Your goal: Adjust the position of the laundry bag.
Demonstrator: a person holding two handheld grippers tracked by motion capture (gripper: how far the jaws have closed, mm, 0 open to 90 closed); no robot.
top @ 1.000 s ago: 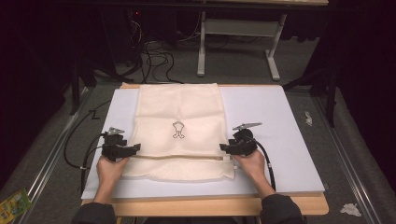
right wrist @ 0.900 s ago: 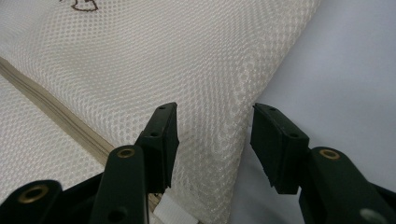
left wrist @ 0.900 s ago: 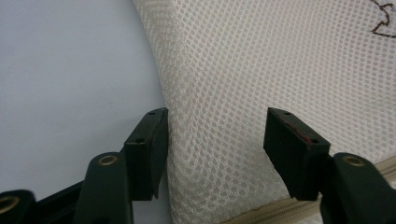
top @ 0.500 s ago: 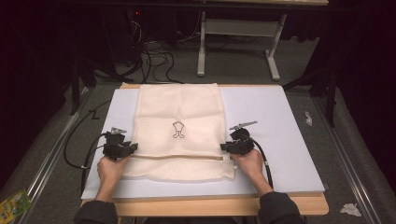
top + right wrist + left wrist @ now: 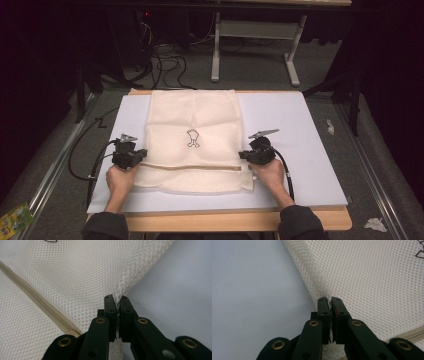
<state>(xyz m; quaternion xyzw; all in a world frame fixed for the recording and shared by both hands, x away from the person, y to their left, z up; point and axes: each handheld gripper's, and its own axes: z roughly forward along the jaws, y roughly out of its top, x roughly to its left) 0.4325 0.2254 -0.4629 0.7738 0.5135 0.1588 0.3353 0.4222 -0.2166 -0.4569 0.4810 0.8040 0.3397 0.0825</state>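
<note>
Wooden table (image 5: 235,220) covered by pale grey-blue mat (image 5: 300,150). Cream mesh fabric bag (image 5: 192,120) with tan zip laid flat on mat, left of centre. Bag's left edge pinched by left claw (image 5: 330,301), right edge by right claw (image 5: 117,300); both jaw pairs just closed onto mesh.
</note>
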